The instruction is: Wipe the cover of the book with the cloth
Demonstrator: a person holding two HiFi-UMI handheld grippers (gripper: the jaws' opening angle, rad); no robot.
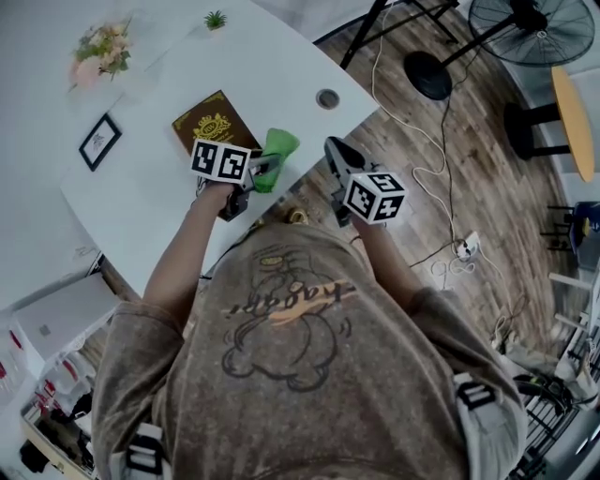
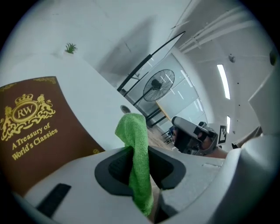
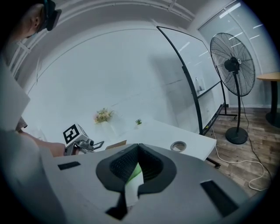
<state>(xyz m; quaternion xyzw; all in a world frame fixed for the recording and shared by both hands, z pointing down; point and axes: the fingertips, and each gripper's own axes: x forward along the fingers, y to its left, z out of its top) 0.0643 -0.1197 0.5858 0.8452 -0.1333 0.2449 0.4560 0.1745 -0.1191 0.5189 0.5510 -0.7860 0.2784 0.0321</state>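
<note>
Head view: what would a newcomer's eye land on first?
The bright green cloth, pinched in the left gripper near the edge of the white table. Beside it lies the brown book with its gold crest, and the right gripper hangs off the table over wood floor.

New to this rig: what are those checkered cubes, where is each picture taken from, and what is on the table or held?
No robot: a person holds a gripper with tongs in each hand; the cubes are part of them. One picture comes from a camera on the person's head, looking down; the other two from cameras riding on each gripper. On the white table are a brown book, a framed picture, flowers and a small plant. The left gripper pinches a green cloth beside the book. The right gripper sits beyond the table's edge, tongs closed on nothing.
</note>
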